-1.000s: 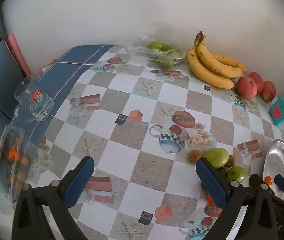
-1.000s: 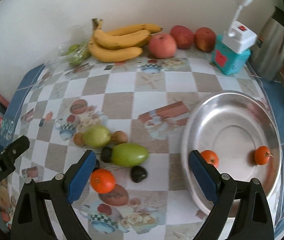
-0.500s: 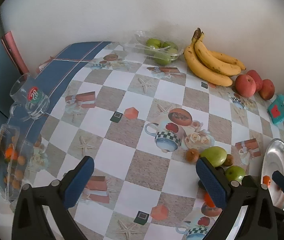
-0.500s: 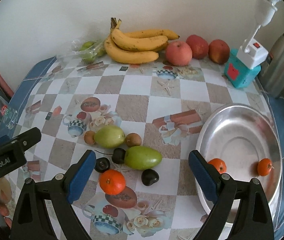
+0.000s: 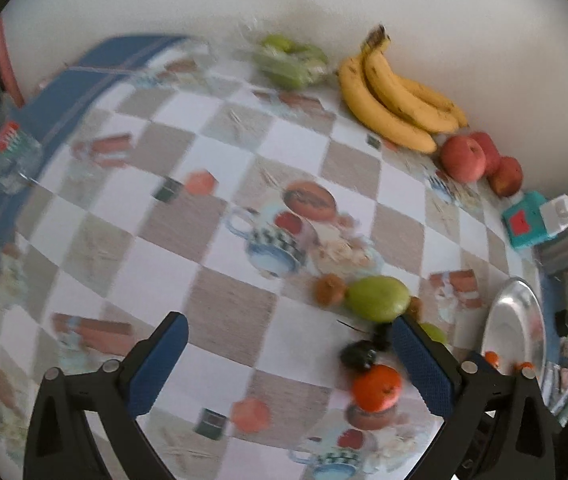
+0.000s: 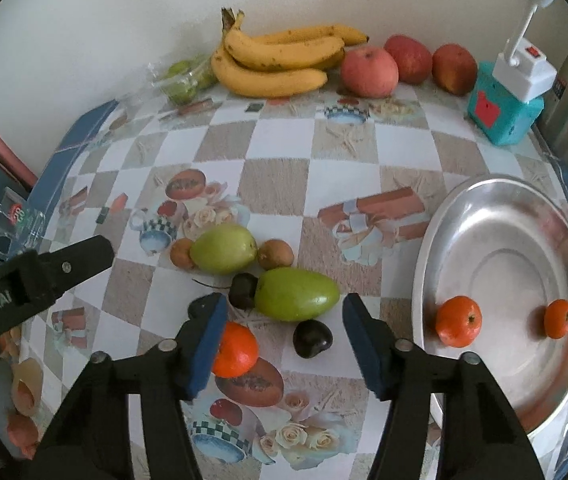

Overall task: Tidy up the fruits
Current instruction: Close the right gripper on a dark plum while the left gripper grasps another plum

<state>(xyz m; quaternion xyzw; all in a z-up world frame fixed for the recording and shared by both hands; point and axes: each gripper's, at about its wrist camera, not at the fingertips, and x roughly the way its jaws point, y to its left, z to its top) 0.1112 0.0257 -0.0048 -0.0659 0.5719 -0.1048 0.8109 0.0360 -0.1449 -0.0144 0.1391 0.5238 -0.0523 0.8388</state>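
Blue pads faced each other on the right tool (image 6: 284, 312), its jaws closing with nothing pressed between them. Between the pads, just below their tips, a dark plum (image 6: 312, 338) sat on the table (image 6: 276, 136). An orange tangerine (image 6: 235, 349) lay touching or just behind the tool's left pad. Just ahead of the tips lay a green mango (image 6: 295, 294), with another dark plum (image 6: 243, 289) at its left end. Farther ahead sat a green pear-like fruit (image 6: 223, 249) flanked by two small brown fruits (image 6: 276, 254). To the right of the tool, a steel plate (image 6: 499, 240) held two tangerines (image 6: 458, 321), well apart from each other. At the far edge, by the wall, lay bananas (image 6: 280, 60), three red apples (image 6: 368, 72) and a clear bag of green fruit (image 6: 186, 78); a teal box (image 6: 501, 114) stood to the right of the apples.

The left tool (image 5: 287, 338) hung with its jaws wide apart and empty over the checked cloth. Its view was blurred. The tangerine (image 5: 377, 387) lay just inside its right pad, and the pear-like fruit (image 5: 377, 298) sat just ahead of that pad.
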